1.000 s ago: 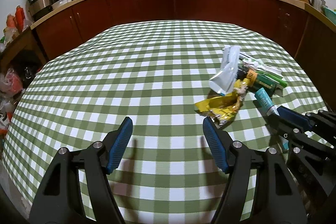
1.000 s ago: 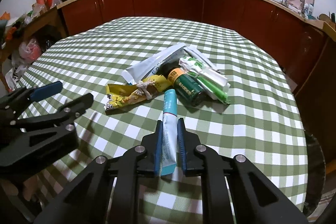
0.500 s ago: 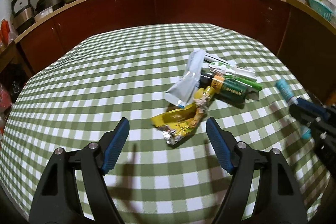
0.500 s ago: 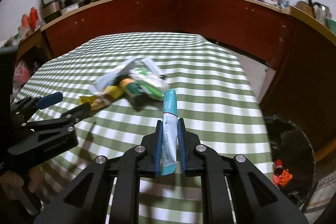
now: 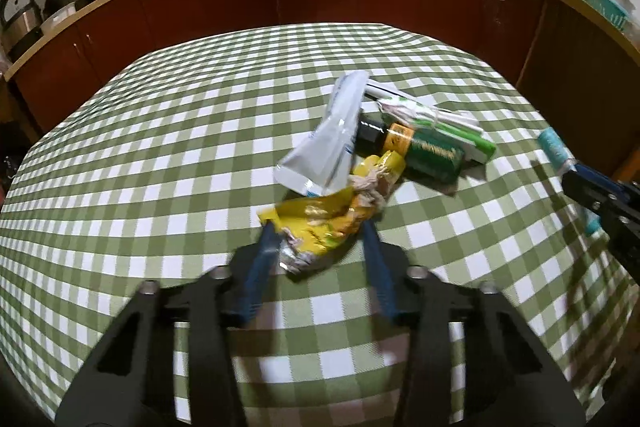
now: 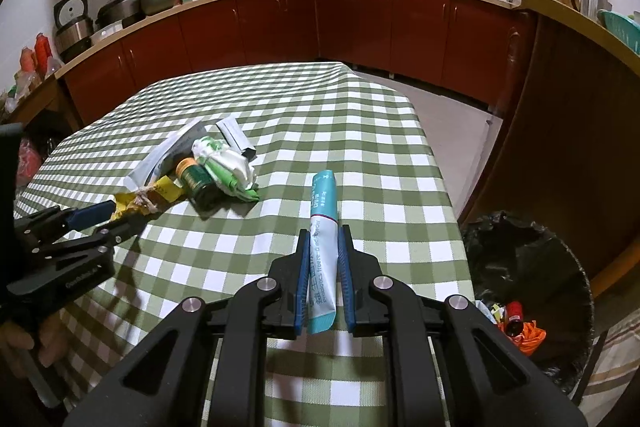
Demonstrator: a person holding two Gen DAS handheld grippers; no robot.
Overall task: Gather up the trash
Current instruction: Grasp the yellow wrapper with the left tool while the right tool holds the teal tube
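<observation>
My left tool (image 5: 318, 239) sits low over the green-checked table (image 5: 168, 155), and its jaws have just been closing in around the crumpled yellow wrapper (image 5: 320, 227); the wrapper lies between the two blue pads, which look to be touching its sides, though the blur keeps me from saying how firmly they press. The wrapper rests on the cloth at the near end of a small heap of trash: a silver-white pouch (image 5: 328, 143) leans over it, a dark green bottle with an orange band (image 5: 420, 151) lies just behind, and a bundle of white and green wrappers (image 5: 436, 125) lies across the bottle's far side. In the right wrist view my right tool (image 6: 324, 267) is closed tight on a teal and white tube (image 6: 323, 227), gripping it along its lower half so the upper end sticks out forward beyond the pads, above the table near its right edge. The same tube (image 5: 554, 149) shows at the right edge of the left view, well apart from the heap. Beside the table, on the floor to the right, stands a bin lined with a black bag (image 6: 532, 267), with a few orange and red scraps already in its bottom. A hand (image 6: 24, 343) holds the left tool's grip at the lower left of that view.
</observation>
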